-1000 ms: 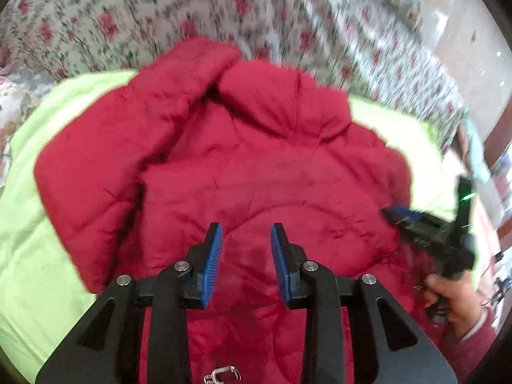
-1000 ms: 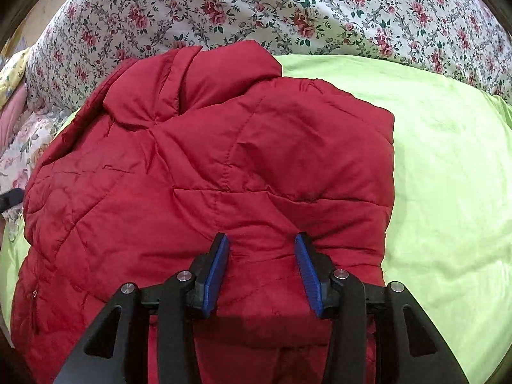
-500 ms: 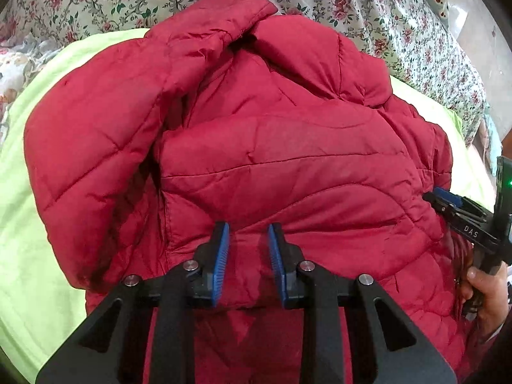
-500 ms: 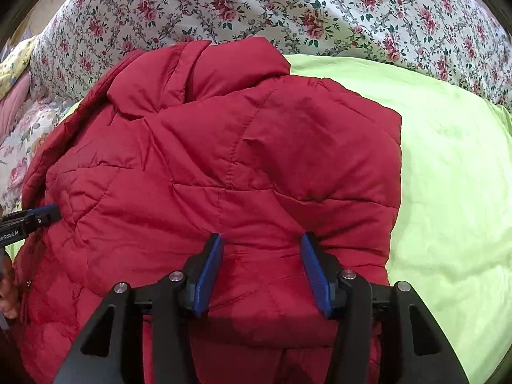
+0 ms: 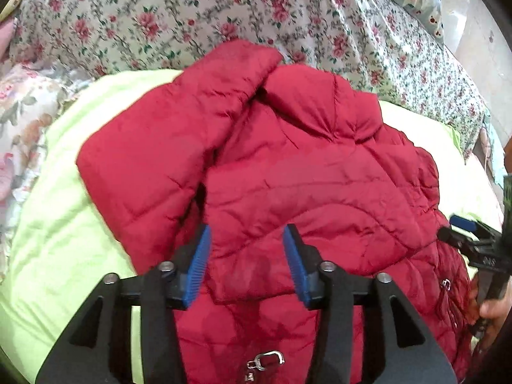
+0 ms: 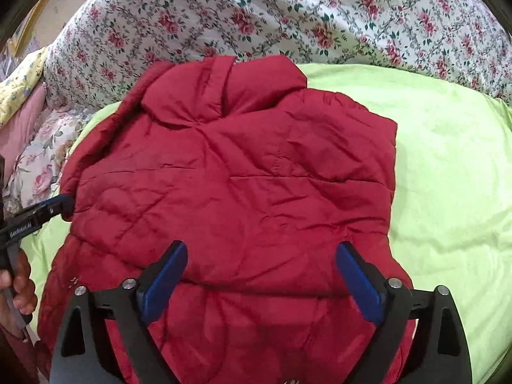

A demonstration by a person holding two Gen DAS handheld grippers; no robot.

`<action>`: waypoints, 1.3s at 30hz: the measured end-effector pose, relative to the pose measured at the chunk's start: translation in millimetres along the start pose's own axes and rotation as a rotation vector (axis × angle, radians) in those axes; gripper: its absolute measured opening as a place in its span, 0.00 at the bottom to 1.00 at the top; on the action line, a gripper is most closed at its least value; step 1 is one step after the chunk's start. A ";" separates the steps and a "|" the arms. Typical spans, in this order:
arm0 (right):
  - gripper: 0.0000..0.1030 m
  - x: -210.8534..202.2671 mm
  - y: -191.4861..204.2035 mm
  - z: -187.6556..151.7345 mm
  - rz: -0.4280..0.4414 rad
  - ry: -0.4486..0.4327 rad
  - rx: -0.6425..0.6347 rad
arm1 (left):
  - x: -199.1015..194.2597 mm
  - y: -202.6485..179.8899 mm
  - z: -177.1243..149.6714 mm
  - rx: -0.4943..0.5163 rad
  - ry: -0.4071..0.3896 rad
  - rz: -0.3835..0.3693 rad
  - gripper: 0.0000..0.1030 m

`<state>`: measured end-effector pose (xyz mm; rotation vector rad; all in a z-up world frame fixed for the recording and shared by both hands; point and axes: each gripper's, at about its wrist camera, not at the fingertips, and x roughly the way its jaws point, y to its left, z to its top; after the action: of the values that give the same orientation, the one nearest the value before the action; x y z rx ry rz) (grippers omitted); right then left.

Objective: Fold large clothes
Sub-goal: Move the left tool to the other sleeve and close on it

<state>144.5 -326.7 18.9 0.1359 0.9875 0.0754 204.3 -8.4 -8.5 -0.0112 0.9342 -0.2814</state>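
Fabric lies between nothing at present: both of your tools stand with jaws parted and hold no cloth. The left gripper (image 5: 246, 260) hovers over the near half of the red puffer jacket (image 5: 304, 185), its jaws moderately apart; the right gripper (image 6: 260, 283) is spread wider, over the same near hem region.

The jacket rests on the lime-green blanket (image 6: 448, 176), with the floral bedsheet (image 6: 288, 16) beyond it at the far side. One sleeve (image 5: 166, 147) lies folded across the left of the body, and the hood (image 6: 224, 92) bunches at the far end.

To do the next fold well, I judge you should take the near hem with both tools, well apart and level with each other, bite through all the puffy layers, and carry the hem toward the hood in one even lift so the padding does not slide sideways. Press the crease flat afterwards; this filling will likely spring back.

Hard to read: the near hem itself runs under the tool bodies and out of view, so you cannot tell how it lies. The zipper pull (image 5: 267, 360) shows near the bottom edge, yet the zipper line is cut off. What lies beneath the folded sleeve is hidden.
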 end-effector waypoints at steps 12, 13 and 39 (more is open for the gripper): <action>0.98 -24.7 1.6 -20.3 0.204 -0.072 0.031 | 5.7 2.5 25.6 -0.005 -0.011 0.076 0.54; 0.98 -24.0 2.4 -21.6 0.210 -0.063 0.031 | 7.1 2.2 29.7 -0.004 -0.016 0.084 0.54; 0.96 -41.8 25.4 -46.8 0.230 -0.052 -0.010 | 99.1 6.3 122.3 0.032 -0.017 0.220 0.09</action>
<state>82.5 -303.0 31.7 0.2413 0.9159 0.2861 358.4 -40.1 -14.7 0.1176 0.9054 -0.0927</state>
